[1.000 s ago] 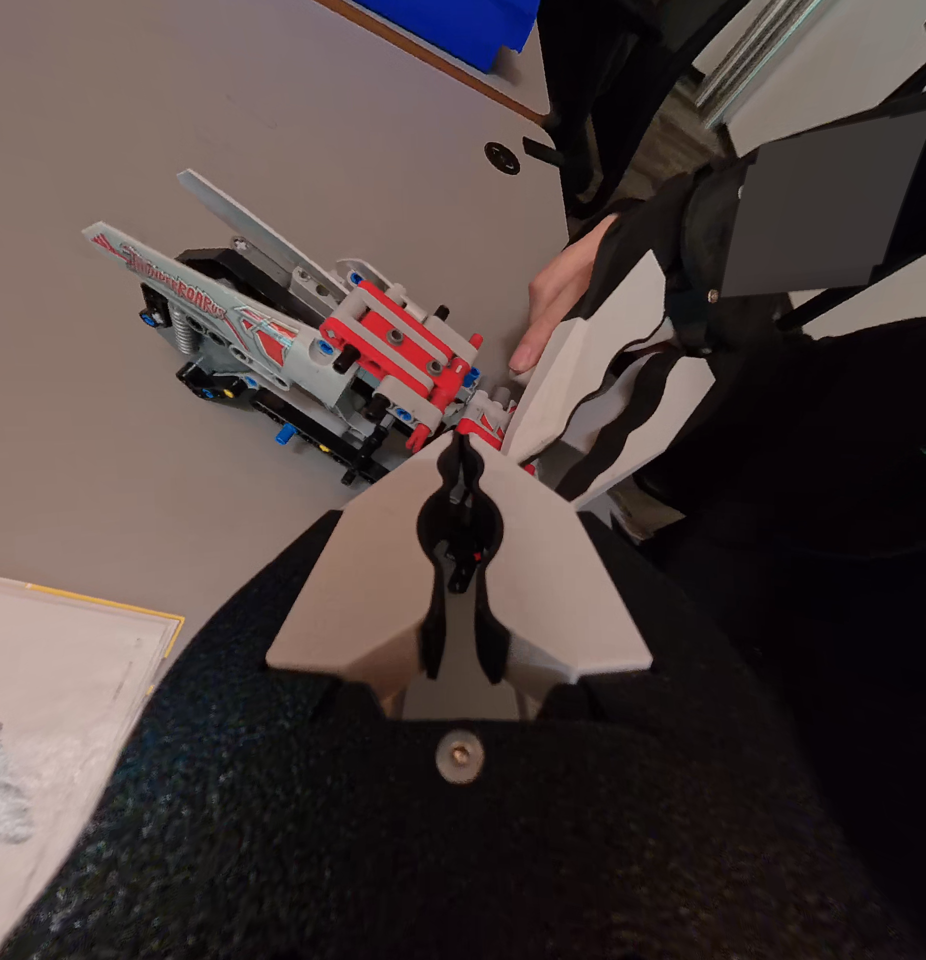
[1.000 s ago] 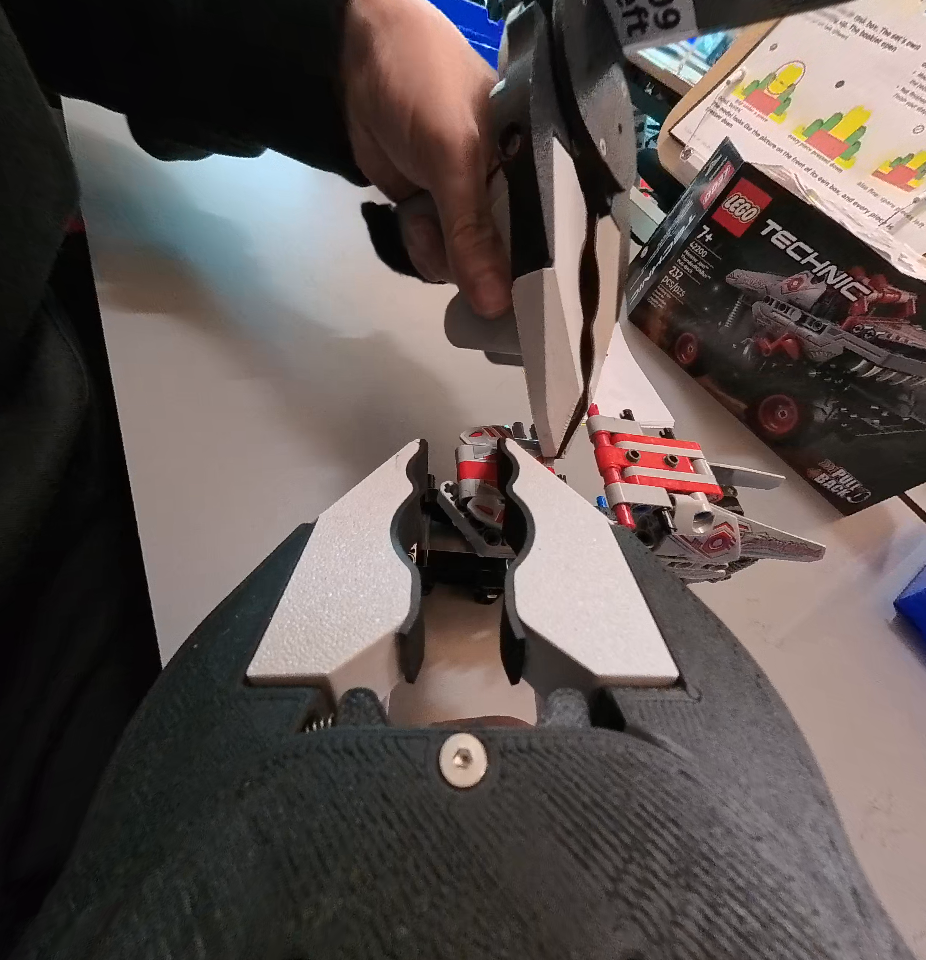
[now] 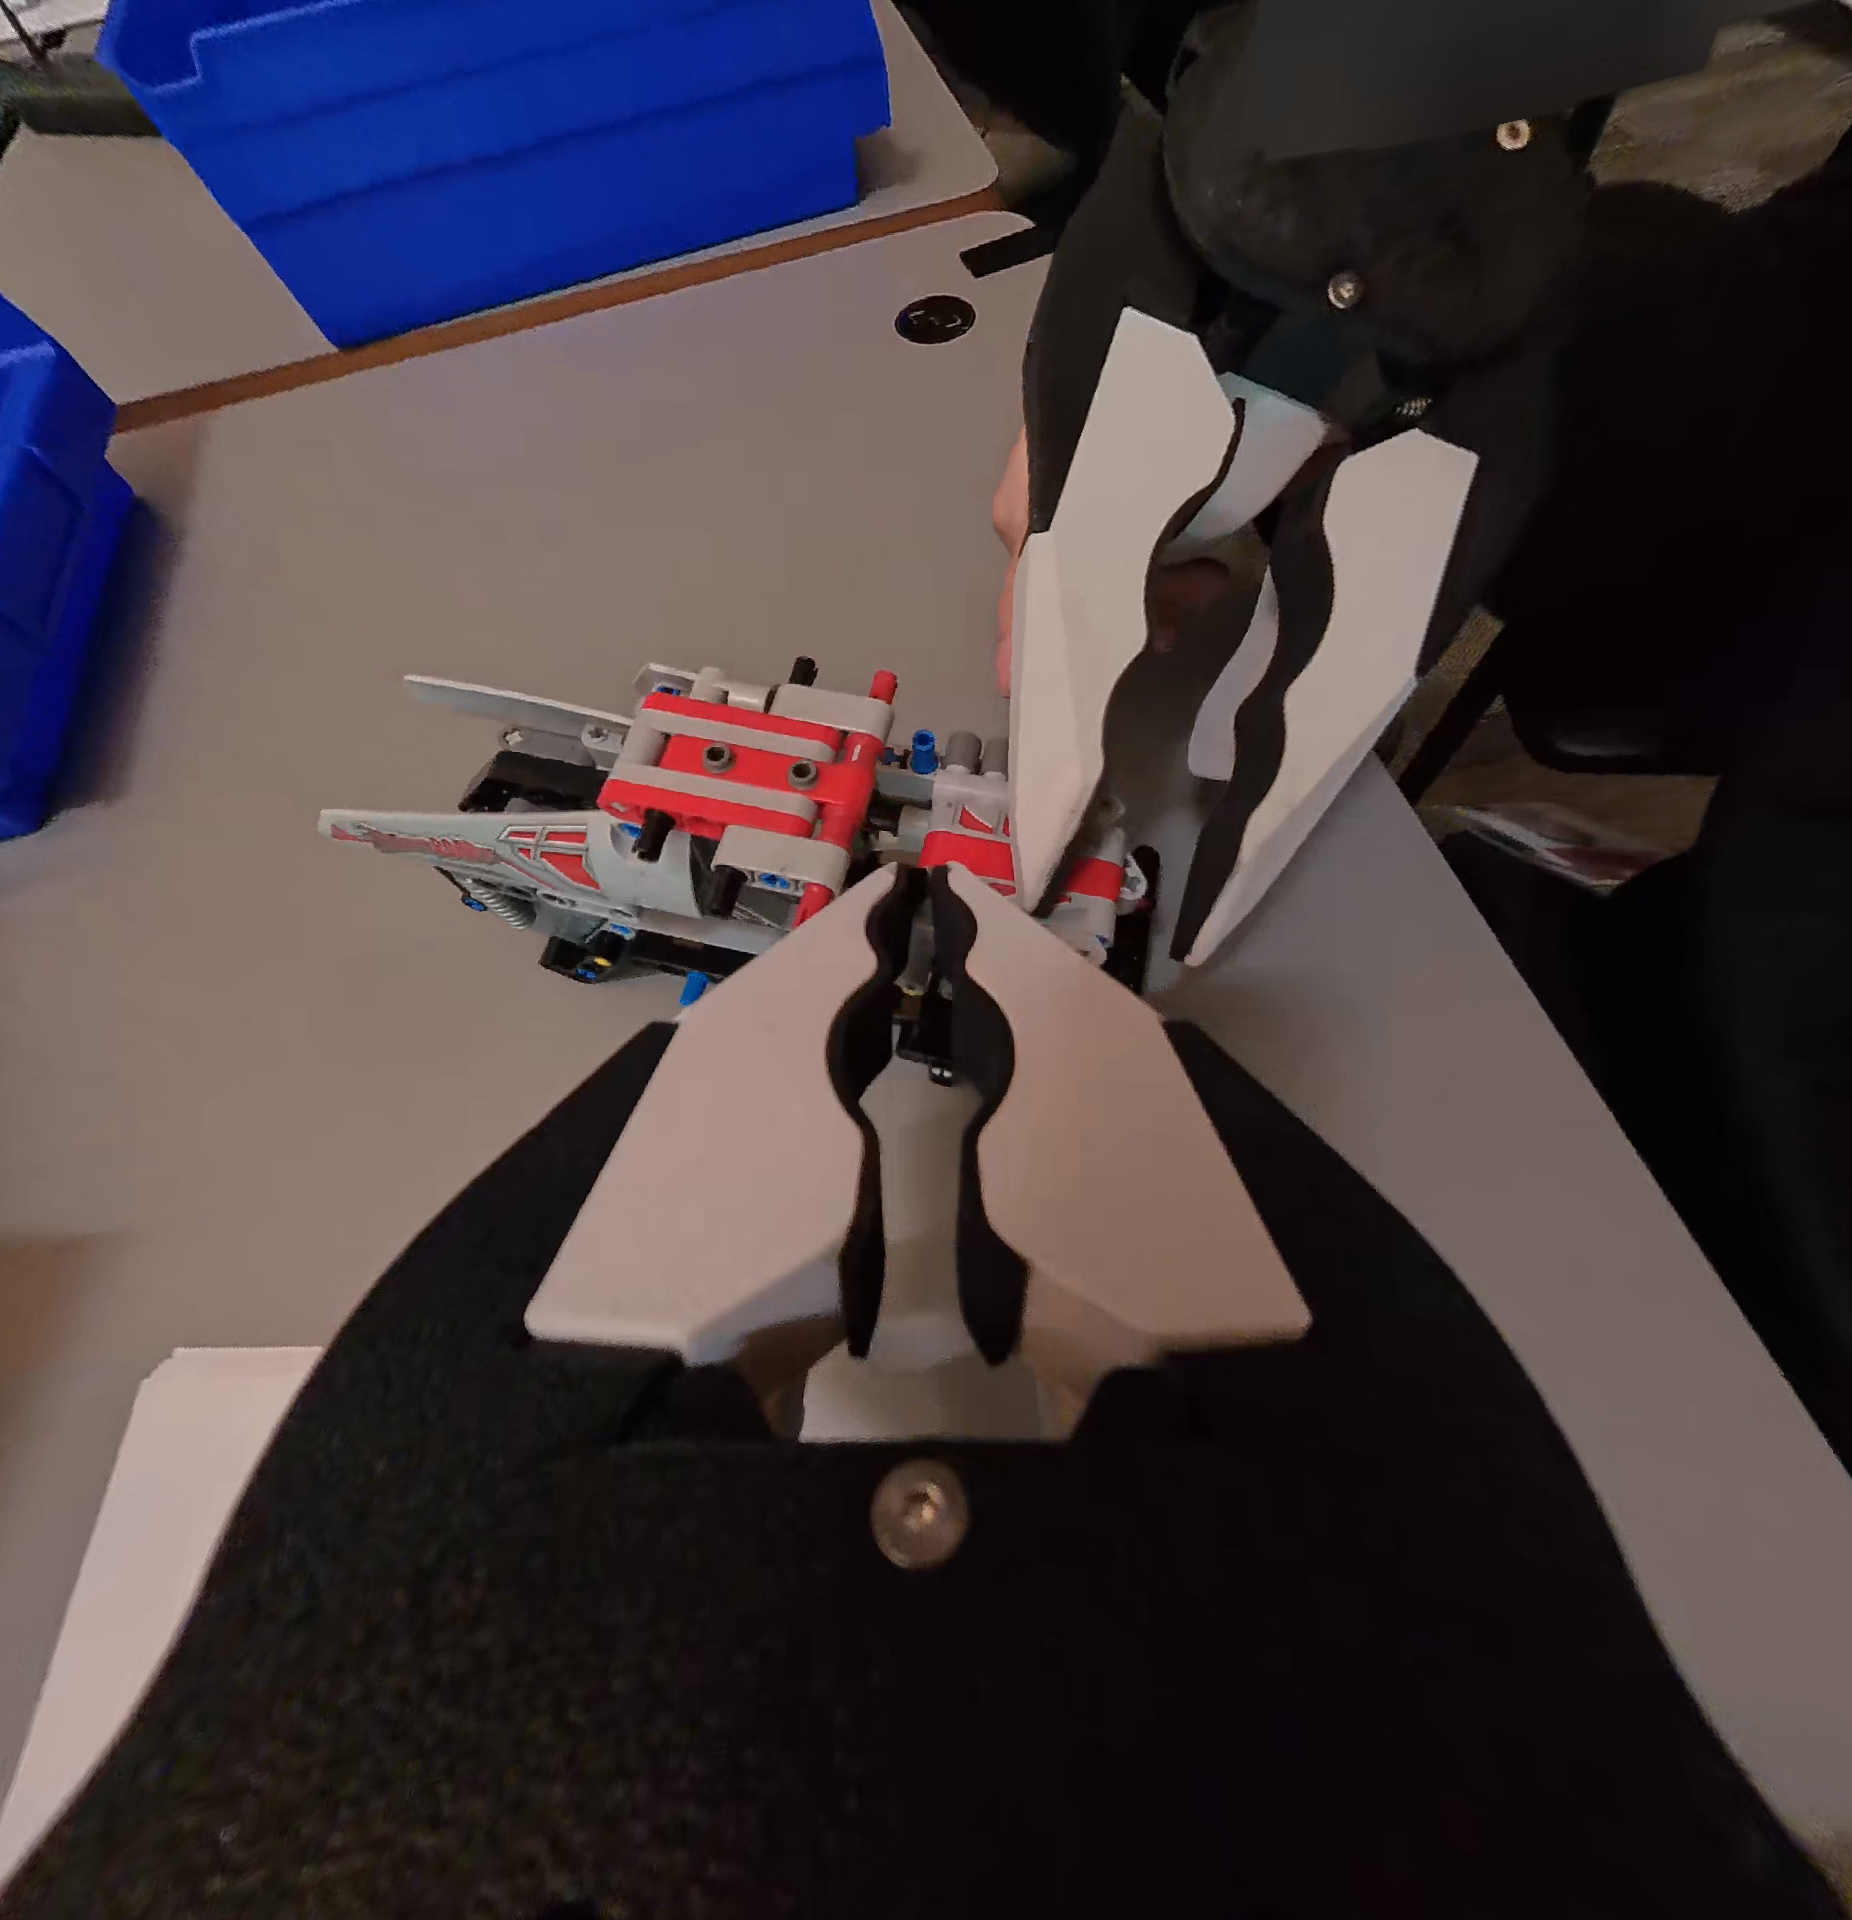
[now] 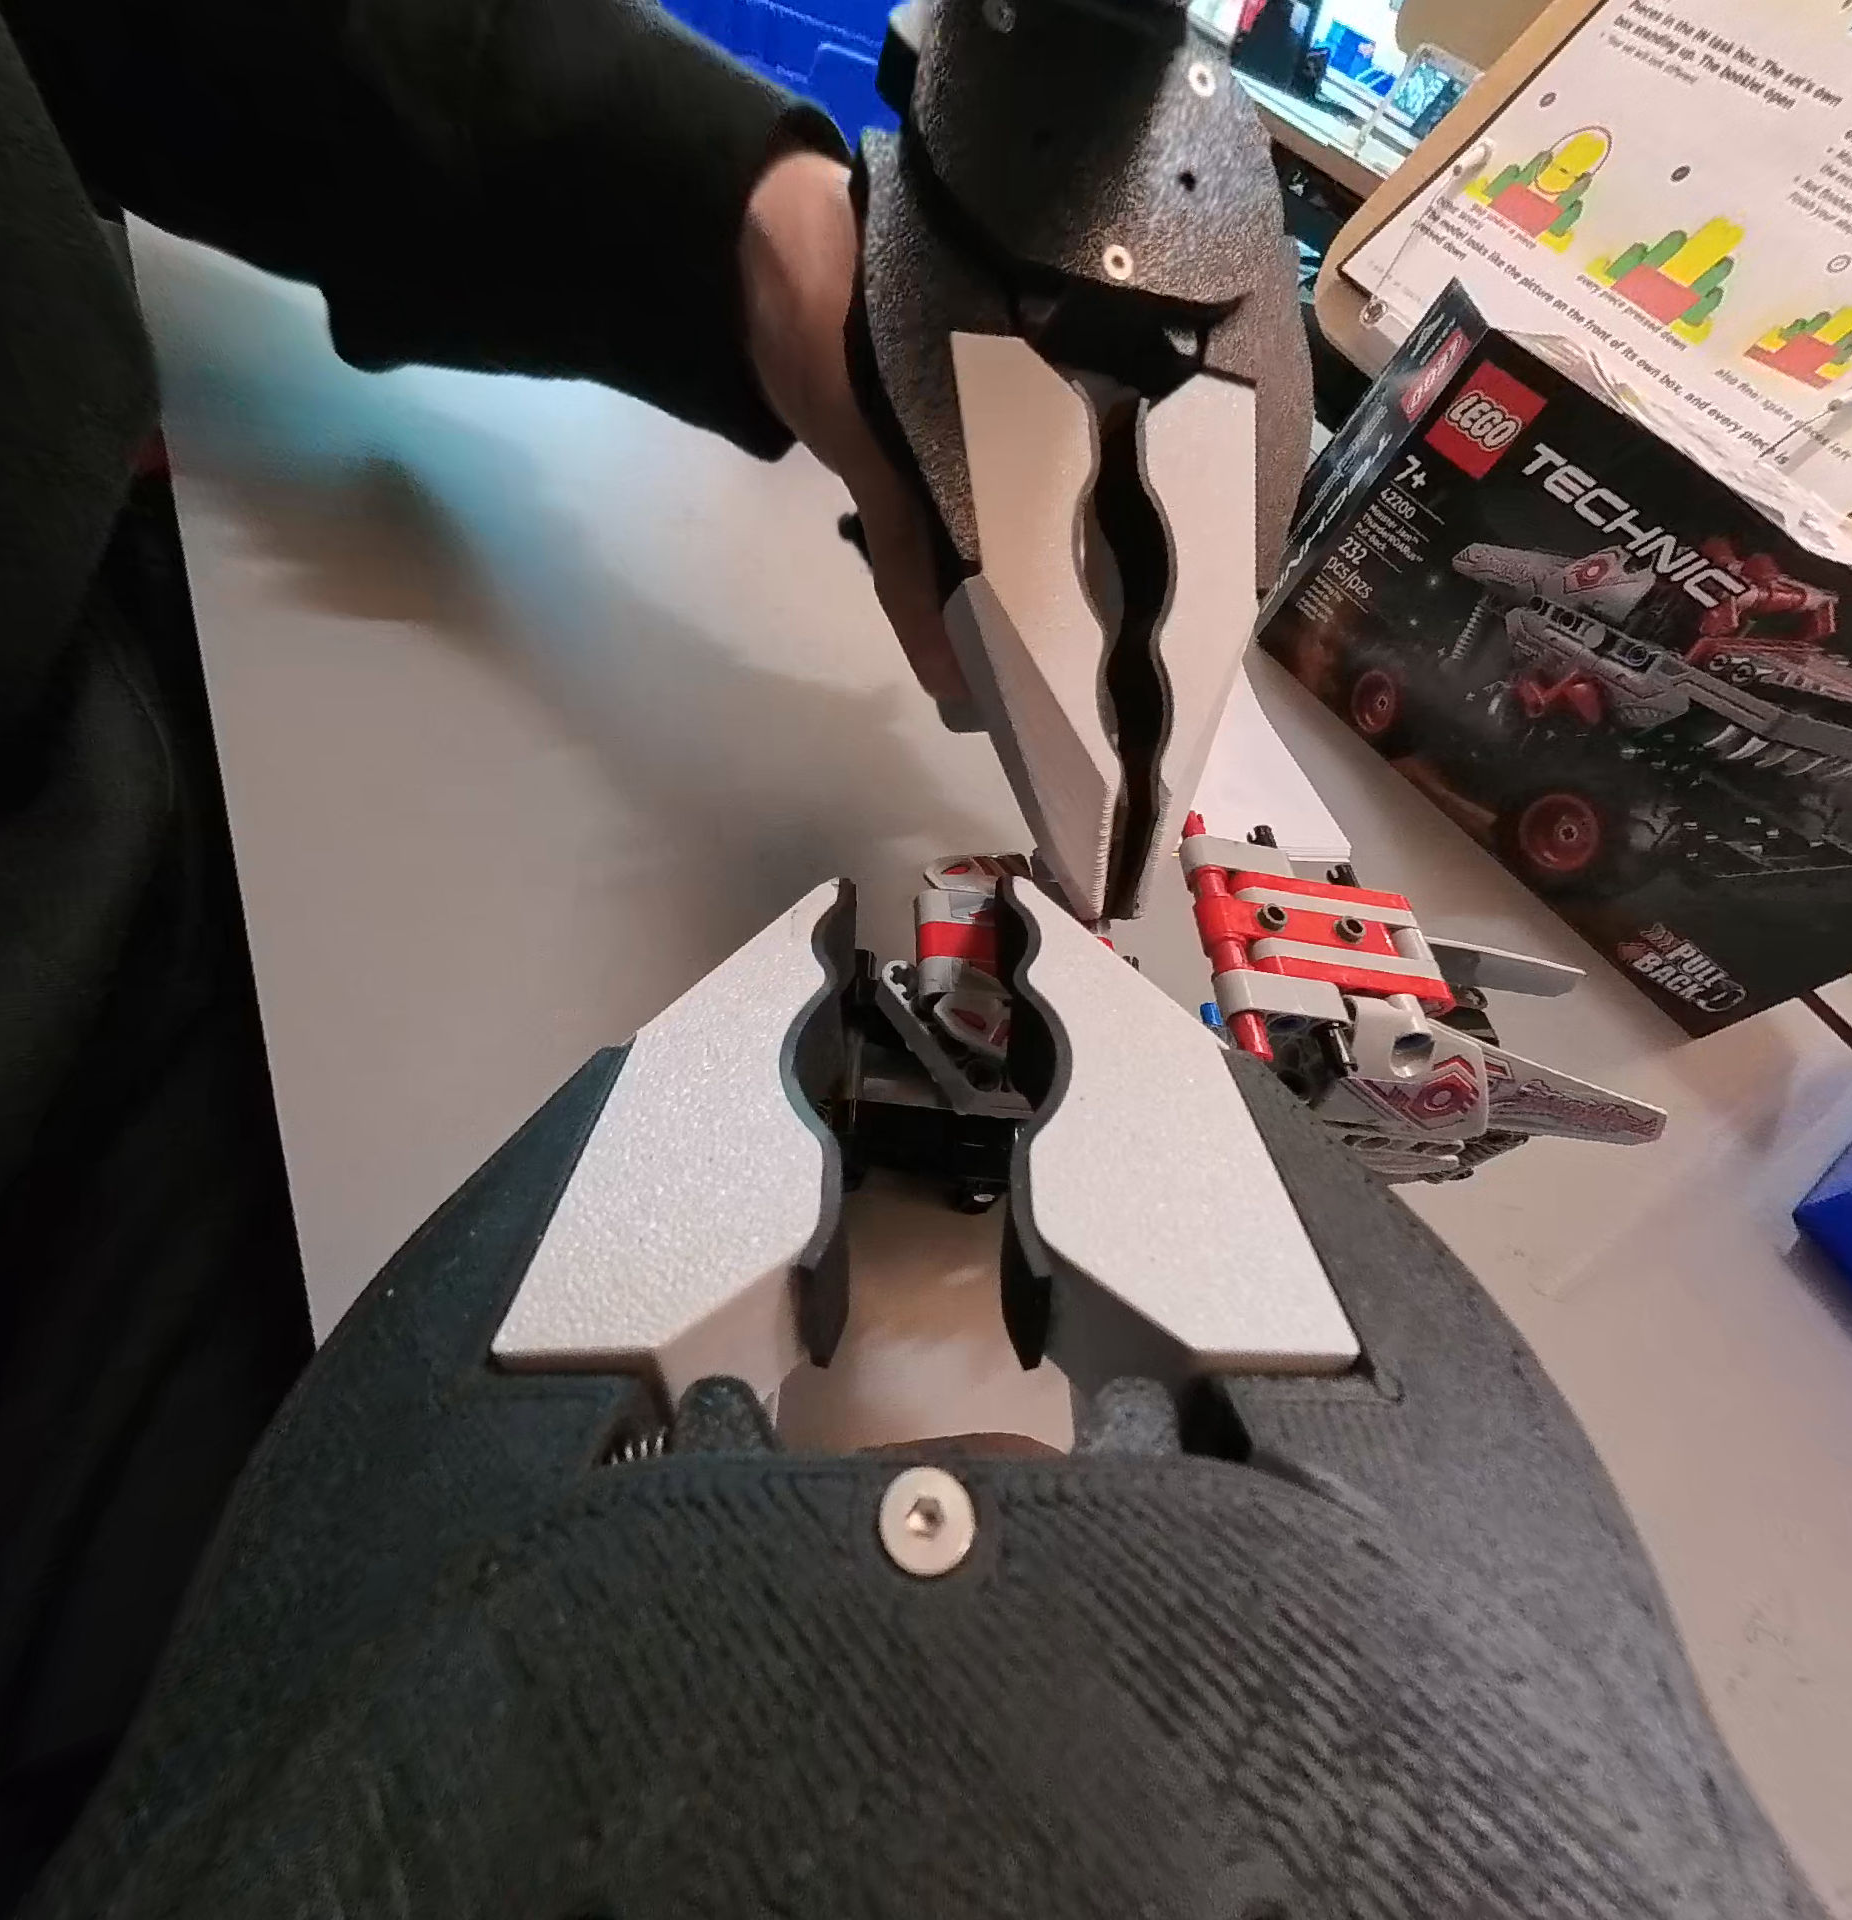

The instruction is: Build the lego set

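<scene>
Your left gripper is nearly closed, its tips pressed down on the rear of the Lego model; whether it pinches a part is unclear. Your right gripper straddles the model's rear on the grey table, apparently gripping it.

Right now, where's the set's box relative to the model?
In the right wrist view the black box stands at upper right on the table, just behind the red-and-grey model, under a white instruction sheet. The left wrist view does not show it.
</scene>
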The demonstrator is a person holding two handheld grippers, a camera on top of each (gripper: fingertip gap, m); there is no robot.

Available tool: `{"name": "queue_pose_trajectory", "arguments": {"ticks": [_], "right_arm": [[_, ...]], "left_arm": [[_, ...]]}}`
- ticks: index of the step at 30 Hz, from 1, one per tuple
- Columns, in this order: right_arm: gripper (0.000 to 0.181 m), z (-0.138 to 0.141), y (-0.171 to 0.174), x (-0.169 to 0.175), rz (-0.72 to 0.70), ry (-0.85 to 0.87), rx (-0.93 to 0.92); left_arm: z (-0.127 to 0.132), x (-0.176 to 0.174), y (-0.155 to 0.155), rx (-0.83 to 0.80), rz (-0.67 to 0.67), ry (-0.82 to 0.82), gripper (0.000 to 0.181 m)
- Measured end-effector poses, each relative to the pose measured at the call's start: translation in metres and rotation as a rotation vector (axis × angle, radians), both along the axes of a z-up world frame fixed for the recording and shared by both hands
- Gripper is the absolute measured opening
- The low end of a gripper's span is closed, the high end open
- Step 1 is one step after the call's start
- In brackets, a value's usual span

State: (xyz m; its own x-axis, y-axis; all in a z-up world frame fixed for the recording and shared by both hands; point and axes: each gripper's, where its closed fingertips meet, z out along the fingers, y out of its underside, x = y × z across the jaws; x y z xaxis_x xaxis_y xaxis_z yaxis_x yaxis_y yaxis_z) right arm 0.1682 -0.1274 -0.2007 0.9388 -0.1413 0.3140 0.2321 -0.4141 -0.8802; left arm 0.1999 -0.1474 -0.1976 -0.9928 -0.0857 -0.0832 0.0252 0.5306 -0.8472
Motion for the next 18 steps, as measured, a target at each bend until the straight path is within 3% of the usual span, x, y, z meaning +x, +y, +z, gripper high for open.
{"name": "queue_pose_trajectory", "arguments": {"ticks": [1,9,14,18], "right_arm": [[0.025,0.0000,0.0002,-0.0001,0.001,0.000,0.000],[0.026,-0.0001,0.0004,-0.0004,0.004,0.001,0.001],[0.025,0.0001,0.0009,-0.0001,0.006,-0.001,0.001],[0.024,0.0004,0.0010,0.0002,0.006,0.002,0.007]], "left_arm": [[0.0000,0.0001,0.0001,-0.003,-0.004,-0.014,0.000],[0.0018,0.0039,0.0003,0.010,-0.019,-0.183,0.003],[0.0012,0.0028,0.0010,0.000,-0.009,-0.139,0.003],[0.0020,0.0034,0.0027,0.026,-0.009,-0.218,0.006]]}}
